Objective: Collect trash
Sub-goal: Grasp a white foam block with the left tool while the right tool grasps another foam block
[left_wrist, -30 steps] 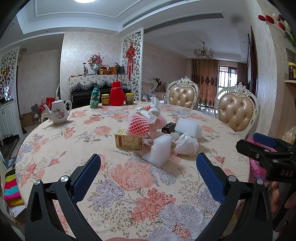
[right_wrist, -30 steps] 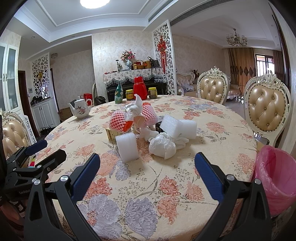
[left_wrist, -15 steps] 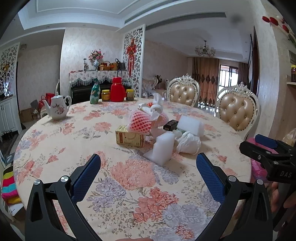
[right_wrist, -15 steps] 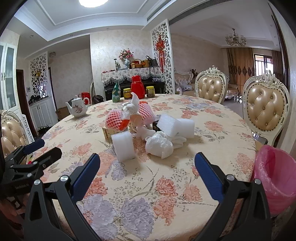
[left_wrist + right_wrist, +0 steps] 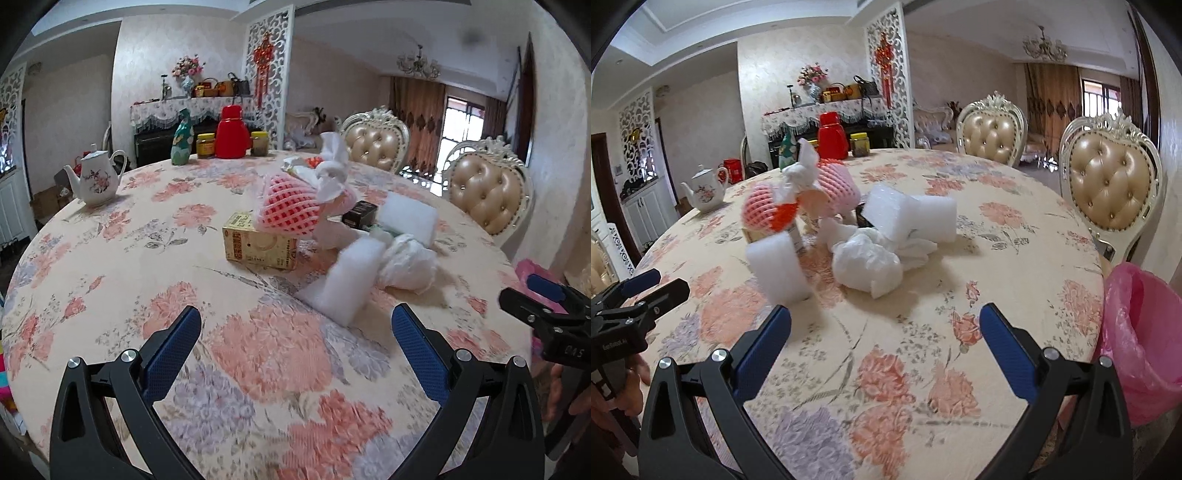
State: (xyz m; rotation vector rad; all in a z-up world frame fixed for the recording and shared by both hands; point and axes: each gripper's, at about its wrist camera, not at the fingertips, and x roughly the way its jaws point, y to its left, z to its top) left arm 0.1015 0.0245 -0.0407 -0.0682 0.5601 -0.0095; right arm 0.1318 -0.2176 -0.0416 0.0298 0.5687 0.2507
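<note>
Trash sat heaped at mid-frame in both views: box (image 5: 259, 246), foam block (image 5: 341, 284), wad (image 5: 866, 264). Left gripper (image 5: 295, 345) and right gripper (image 5: 884, 341) both gaped wide, empty, short of the pile. Risk — the upright foam block could tip or skid from a glancing finger, and light scraps might miss the bin (image 5: 1145, 332) at lower right. Box print was unreadable; "DAS" showed on one gripper body.

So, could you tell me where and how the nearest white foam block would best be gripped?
Probably across its two broad flat faces, near the top. The foam block stands on end at the front of the pile, apart from the crumpled bag, so the left gripper, open just before it, could come straight in with one finger on each side.
</note>
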